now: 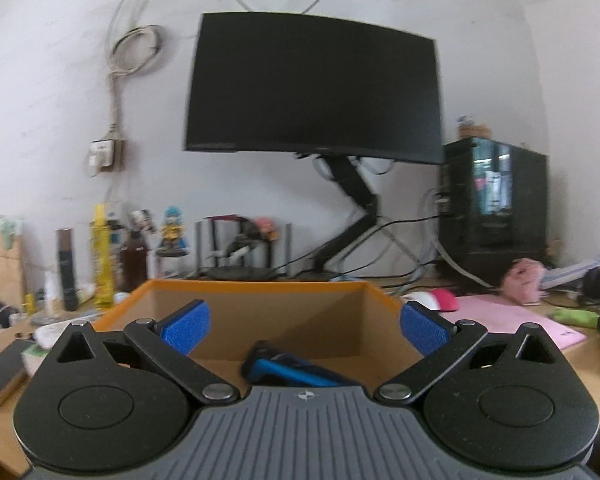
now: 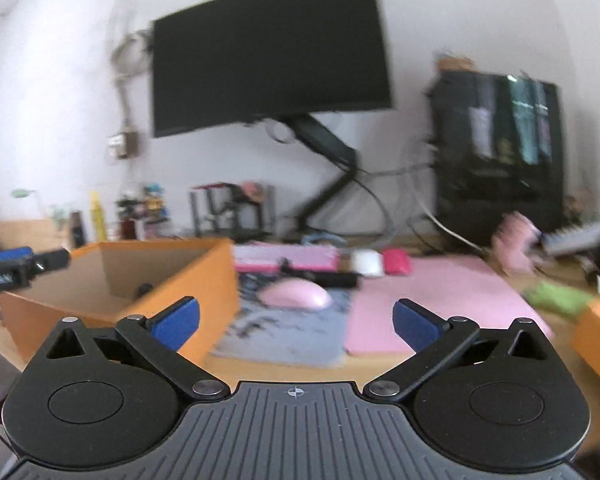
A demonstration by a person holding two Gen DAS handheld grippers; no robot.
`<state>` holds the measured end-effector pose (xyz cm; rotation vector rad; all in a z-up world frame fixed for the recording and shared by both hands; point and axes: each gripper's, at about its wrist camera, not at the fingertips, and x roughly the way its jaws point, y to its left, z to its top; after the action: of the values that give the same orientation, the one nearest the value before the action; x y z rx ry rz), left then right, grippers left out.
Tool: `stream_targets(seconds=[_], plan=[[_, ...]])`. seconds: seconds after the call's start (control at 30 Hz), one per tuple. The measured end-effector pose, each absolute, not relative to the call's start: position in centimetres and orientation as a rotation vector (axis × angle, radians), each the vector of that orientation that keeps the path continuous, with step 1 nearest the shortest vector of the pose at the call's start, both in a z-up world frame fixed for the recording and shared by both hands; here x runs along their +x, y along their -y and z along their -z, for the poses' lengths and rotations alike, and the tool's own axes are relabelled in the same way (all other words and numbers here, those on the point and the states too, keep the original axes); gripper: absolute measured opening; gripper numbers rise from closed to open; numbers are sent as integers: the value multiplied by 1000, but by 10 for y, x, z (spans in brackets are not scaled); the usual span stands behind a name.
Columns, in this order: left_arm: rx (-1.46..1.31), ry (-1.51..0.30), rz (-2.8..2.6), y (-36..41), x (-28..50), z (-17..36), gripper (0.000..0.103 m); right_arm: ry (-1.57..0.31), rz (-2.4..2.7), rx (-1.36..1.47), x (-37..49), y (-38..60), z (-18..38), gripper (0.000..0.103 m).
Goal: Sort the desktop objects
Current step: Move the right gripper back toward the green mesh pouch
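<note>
Presently, the orange box (image 1: pixel 256 292) serves as the reference landmark on the surface (image 2: pixel 284 364). The left tool (image 1: pixel 304 322) hangs directly over the box opening, its blue pads spread wide apart and holding nothing. Inside the box, on its floor below that tool, lies a blue and black object (image 1: pixel 296 368), apparently a razor or trimmer; its exact kind cannot be confirmed. It touches neither pad.

The right tool (image 2: pixel 296 318) is positioned to the right of the box, above a grey mat (image 2: pixel 292 332), and is likewise spread apart and empty. The right view is blurred, so fine detail is unreliable.

Items outside the box, all to its right: a pink mouse (image 2: pixel 296 294) on the grey mat just beside the box wall; a black cylindrical item (image 2: pixel 332 279) beyond the mouse; a pink keyboard (image 2: pixel 284 258) further back; a pink mat (image 2: pixel 432 300); a green item (image 2: pixel 556 298) well apart at the far right.

Assessment: one item appears deposited, and the step in hand is judged to be the move toward the next pick. The right tool is the nearer to the remaining items. The next move calls for lowering it over the black cylindrical item or the mouse, aligning the pads across the narrow width, then closing. The mouse's rounded shell may slip under the pads.
</note>
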<state>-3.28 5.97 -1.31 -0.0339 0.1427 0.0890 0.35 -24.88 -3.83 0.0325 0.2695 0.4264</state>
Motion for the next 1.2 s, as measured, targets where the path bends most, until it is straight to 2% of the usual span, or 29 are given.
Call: stream_targets(seconds=[0.3,0.57,0.87,1.2], plan=[[-29,-151,-11,-38,-21,18,103,-333,-246,53,-1,302,68,103],[-43,-162,0,-32,-10,15,103,-331,-249,-45,27,325,33,103],[-47,-151,-16,-4,-22,10,103,-510,-200,-39,155,367,-21,103],[-127,-163,-82,12,-2,1,103,-797,-11,-9,298,406,21,103]])
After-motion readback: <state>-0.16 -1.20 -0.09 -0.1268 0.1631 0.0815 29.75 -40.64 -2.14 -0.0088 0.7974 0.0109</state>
